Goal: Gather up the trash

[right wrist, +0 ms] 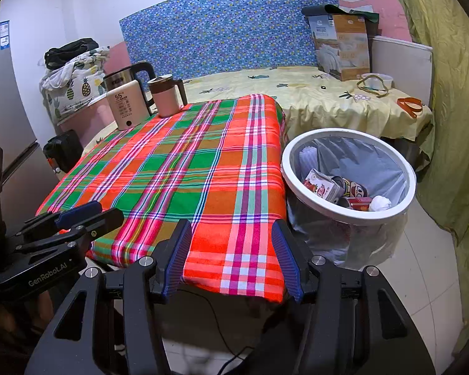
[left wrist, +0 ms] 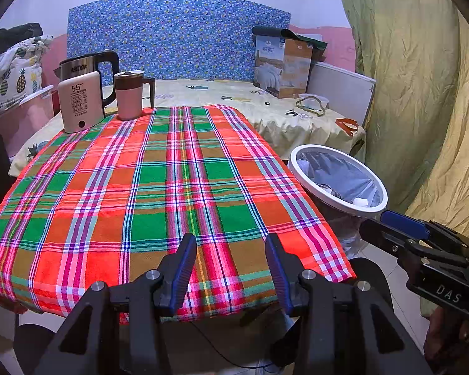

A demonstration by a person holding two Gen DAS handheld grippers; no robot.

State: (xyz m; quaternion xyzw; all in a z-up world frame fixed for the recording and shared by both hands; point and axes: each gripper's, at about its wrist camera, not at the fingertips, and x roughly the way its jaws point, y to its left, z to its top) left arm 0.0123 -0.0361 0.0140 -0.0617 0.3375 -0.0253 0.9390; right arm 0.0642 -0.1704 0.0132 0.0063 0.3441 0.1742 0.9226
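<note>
A white-rimmed trash bin [right wrist: 347,212] [left wrist: 300,175] with a grey liner stands on the floor to the right of the table. Inside it lie a small carton [right wrist: 322,187], two printed cans [right wrist: 355,189] and a white crumpled wad [right wrist: 380,203]. My left gripper [left wrist: 231,243] hovers open over the near edge of the plaid tablecloth [left wrist: 159,187], nothing between its blue pads. My right gripper [right wrist: 231,231] is open too, empty, over the cloth's near right corner, left of the bin. Each gripper shows at the other view's edge: the right gripper [left wrist: 403,222], the left gripper [right wrist: 78,212].
At the table's far left stand a steel kettle [left wrist: 87,68], a white 55° device [left wrist: 81,103] and a pink mug [left wrist: 129,93]. Behind is a bed with a yellow sheet [left wrist: 265,100], a cardboard box [left wrist: 281,65] and a bowl [left wrist: 314,100]. A green curtain [left wrist: 422,93] hangs on the right.
</note>
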